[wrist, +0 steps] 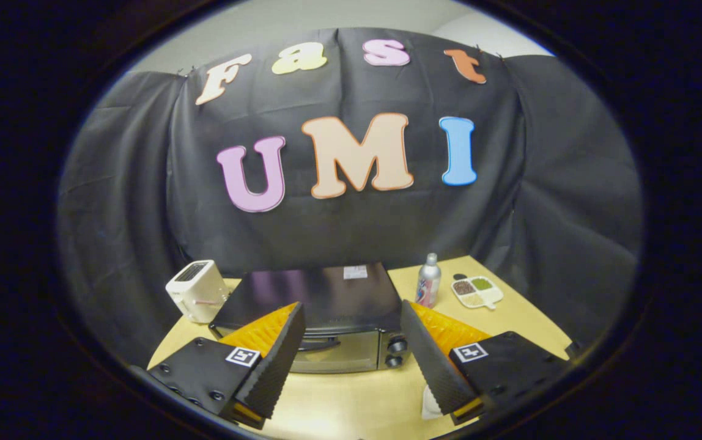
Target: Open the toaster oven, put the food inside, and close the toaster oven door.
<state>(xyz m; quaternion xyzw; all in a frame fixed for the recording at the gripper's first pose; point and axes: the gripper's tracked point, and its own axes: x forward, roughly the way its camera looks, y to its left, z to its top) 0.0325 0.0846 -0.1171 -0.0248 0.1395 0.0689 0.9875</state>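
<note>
A dark toaster oven (320,305) with a shiny top sits on the wooden table (351,397), its glass door shut and the handle (317,343) across the top of the door. Two knobs (396,346) show at its right side. My gripper (351,348) hovers above and in front of the oven, open, with the door seen between the two fingers and nothing held. A small white thing (429,404) peeks out under the right finger; I cannot tell what it is.
A white slot toaster (197,290) stands left of the oven. To the oven's right are a silver spray can (428,281) and a white divided dish (477,292) with grains. Black cloth walls close the back and sides.
</note>
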